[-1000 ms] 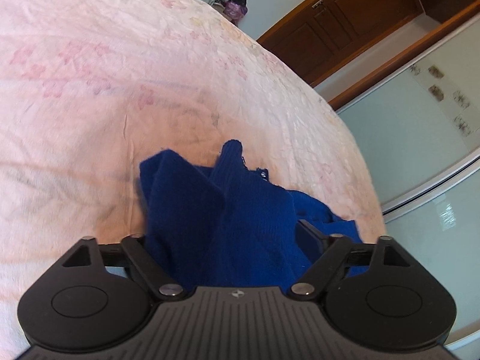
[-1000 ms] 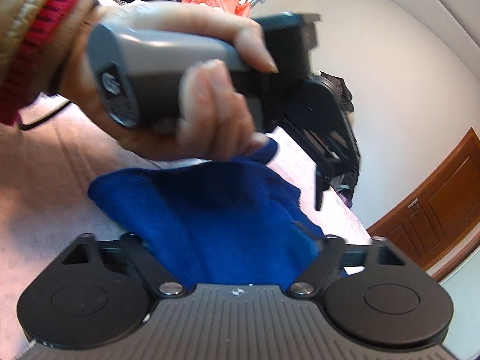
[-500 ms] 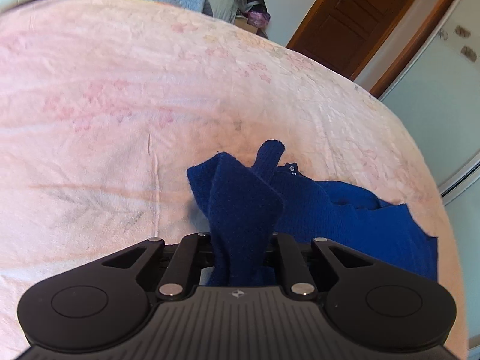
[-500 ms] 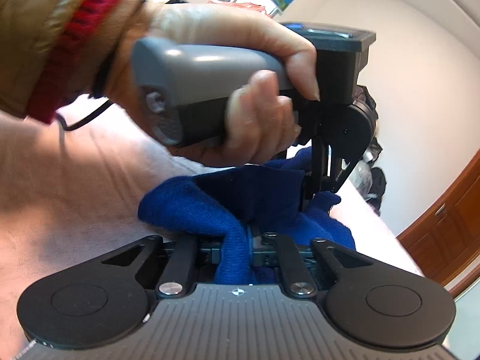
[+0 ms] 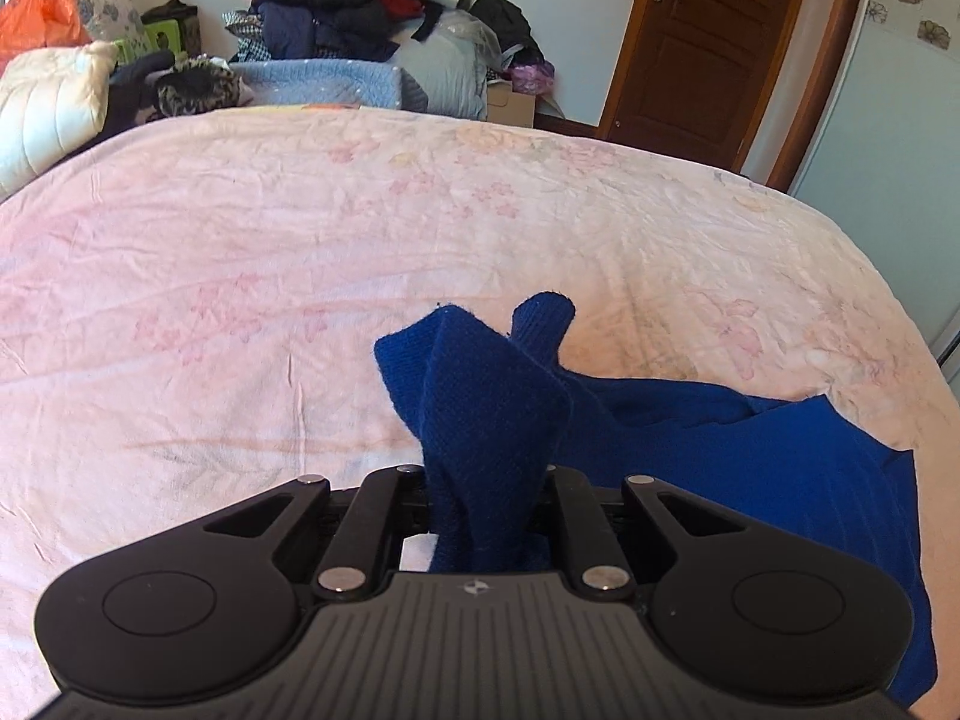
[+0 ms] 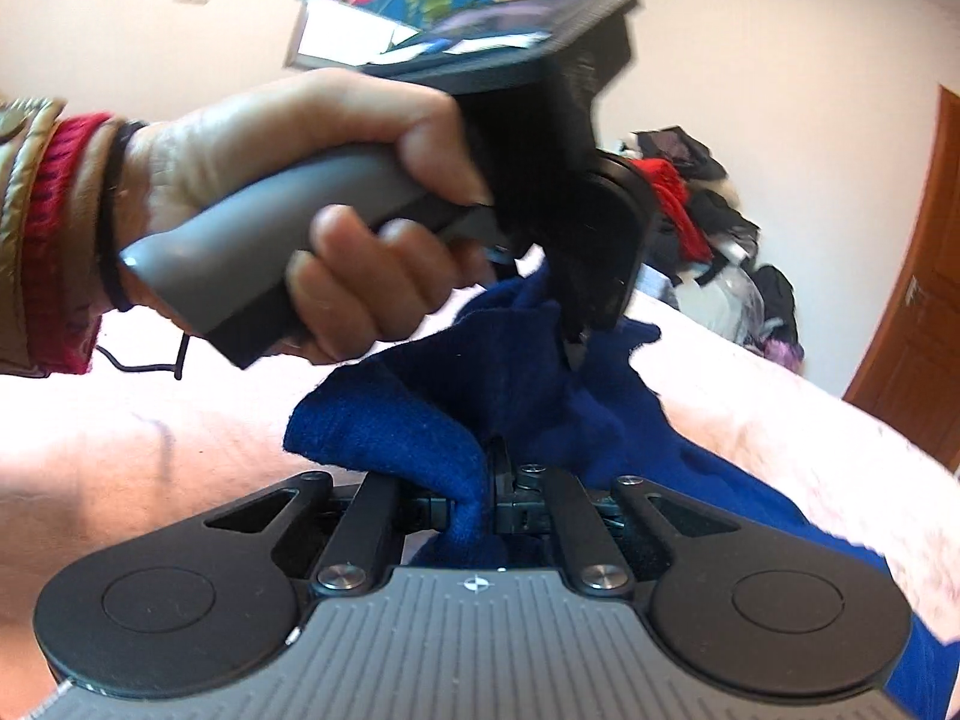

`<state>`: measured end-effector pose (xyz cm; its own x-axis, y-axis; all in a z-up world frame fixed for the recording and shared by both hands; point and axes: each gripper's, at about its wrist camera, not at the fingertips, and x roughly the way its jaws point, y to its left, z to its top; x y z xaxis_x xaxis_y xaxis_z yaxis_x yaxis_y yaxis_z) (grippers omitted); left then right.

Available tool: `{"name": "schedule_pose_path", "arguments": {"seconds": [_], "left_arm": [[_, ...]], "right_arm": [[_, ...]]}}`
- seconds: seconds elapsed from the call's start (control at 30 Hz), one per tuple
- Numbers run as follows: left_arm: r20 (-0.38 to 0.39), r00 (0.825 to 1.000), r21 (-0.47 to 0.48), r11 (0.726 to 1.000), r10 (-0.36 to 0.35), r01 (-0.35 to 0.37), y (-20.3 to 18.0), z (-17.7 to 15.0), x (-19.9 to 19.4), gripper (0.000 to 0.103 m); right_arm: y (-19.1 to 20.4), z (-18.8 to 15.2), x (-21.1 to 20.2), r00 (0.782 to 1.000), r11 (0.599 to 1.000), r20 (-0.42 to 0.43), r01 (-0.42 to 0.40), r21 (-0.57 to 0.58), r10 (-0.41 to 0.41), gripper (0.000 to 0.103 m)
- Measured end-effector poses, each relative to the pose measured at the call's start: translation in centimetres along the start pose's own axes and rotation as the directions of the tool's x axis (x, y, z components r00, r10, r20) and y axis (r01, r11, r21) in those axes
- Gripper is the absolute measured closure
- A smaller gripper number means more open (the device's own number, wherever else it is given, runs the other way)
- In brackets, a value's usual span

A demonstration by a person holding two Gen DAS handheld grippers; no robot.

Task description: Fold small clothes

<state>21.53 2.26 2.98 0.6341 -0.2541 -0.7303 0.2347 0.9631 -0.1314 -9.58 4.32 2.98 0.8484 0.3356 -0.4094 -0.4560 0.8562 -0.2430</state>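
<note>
A dark blue knitted garment (image 5: 690,438) lies bunched on the pink bed sheet (image 5: 240,312). My left gripper (image 5: 486,516) is shut on a raised fold of it, and cloth stands up between the jaws. In the right wrist view my right gripper (image 6: 486,510) is shut on another fold of the blue garment (image 6: 480,384). The left gripper (image 6: 576,324), held by a hand (image 6: 300,180), pinches the cloth just beyond and above it.
A pile of clothes (image 5: 336,6), a pillow (image 5: 42,102) and an orange bag (image 5: 36,18) lie beyond the far edge of the bed. A brown door (image 5: 702,42) stands at the back right. The bed's right edge (image 5: 900,312) is close to the garment.
Both grippers went from open around the garment to shut on folds of it. They have lifted and tilted up, raising the cloth off the sheet.
</note>
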Motion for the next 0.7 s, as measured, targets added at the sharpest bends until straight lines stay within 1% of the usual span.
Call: {"name": "schedule_pose_path", "arguments": {"seconds": [0.13, 0.17, 0.27, 0.3, 0.43, 0.53, 0.57, 0.7], "left_arm": [[0.014, 1.0, 0.001, 1.0, -0.005, 0.005, -1.6, 0.5, -0.8, 0.092], [0.02, 1.0, 0.001, 1.0, -0.005, 0.005, -2.0, 0.6, -1.0, 0.092], [0.03, 0.999, 0.009, 1.0, -0.012, 0.012, -3.3, 0.8, -1.4, 0.092], [0.029, 0.999, 0.009, 1.0, -0.016, 0.016, -3.7, 0.9, -1.4, 0.092], [0.02, 1.0, -0.017, 1.0, -0.02, 0.021, -5.0, 1.3, -1.3, 0.092], [0.012, 0.999, -0.032, 0.999, -0.032, 0.032, -5.8, 1.5, -1.0, 0.092], [0.011, 0.999, -0.029, 0.999, -0.031, 0.032, -6.1, 1.5, -1.0, 0.092], [0.021, 1.0, -0.007, 1.0, -0.017, 0.017, -7.8, 1.4, -1.0, 0.092]], "right_arm": [[-2.2, -1.3, -2.2, 1.0, 0.996, 0.014, -0.011, 0.093, 0.009, 0.094], [-3.3, -1.7, -1.7, 1.0, 0.993, 0.019, -0.012, 0.116, 0.009, 0.094], [-5.1, -2.3, -2.4, 1.0, 0.986, 0.031, -0.009, 0.169, 0.004, 0.094], [-5.9, -2.8, -2.3, 0.999, 0.984, 0.036, -0.002, 0.179, -0.004, 0.095], [-6.4, -4.3, -4.0, 0.999, 0.981, 0.042, 0.023, 0.195, -0.032, 0.096], [-7.9, -5.6, -4.3, 0.998, 0.978, 0.037, 0.037, 0.206, -0.046, 0.096], [-8.4, -5.9, -3.9, 0.998, 0.977, 0.037, 0.043, 0.208, -0.051, 0.096], [-9.1, -6.9, -4.6, 0.998, 0.975, 0.037, 0.047, 0.216, -0.057, 0.096]]}}
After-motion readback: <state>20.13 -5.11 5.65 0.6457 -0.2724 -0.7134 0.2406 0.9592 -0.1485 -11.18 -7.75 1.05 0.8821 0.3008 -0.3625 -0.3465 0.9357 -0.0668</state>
